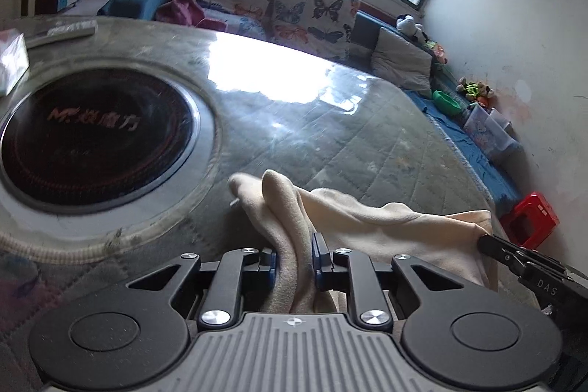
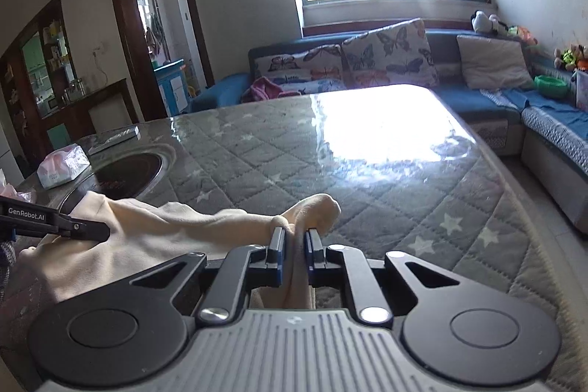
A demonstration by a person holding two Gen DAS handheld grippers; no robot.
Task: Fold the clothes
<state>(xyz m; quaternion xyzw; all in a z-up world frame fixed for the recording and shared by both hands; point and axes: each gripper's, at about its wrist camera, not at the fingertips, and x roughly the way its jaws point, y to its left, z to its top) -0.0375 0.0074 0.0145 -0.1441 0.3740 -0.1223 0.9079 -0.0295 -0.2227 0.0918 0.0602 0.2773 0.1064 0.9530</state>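
A cream cloth garment (image 1: 386, 230) is stretched just above the near edge of the quilted table, held at both ends. My left gripper (image 1: 294, 258) is shut on a bunched fold of it that sticks up between the blue pads. In the right wrist view the same cream garment (image 2: 176, 226) runs to the left, and my right gripper (image 2: 295, 245) is shut on its other end, a rounded lump of cloth poking out past the fingertips. Each gripper shows in the other's view: the right one (image 1: 492, 243) at the right edge, the left one (image 2: 92, 230) at the left.
The table (image 2: 330, 171) has a grey star-quilted cover under glossy plastic with window glare. A round black cooktop (image 1: 95, 138) is set into it at the left, with a tissue pack (image 2: 62, 168) and a flat box (image 2: 117, 136) beyond. A blue corner sofa (image 2: 514, 98) with cushions lies behind.
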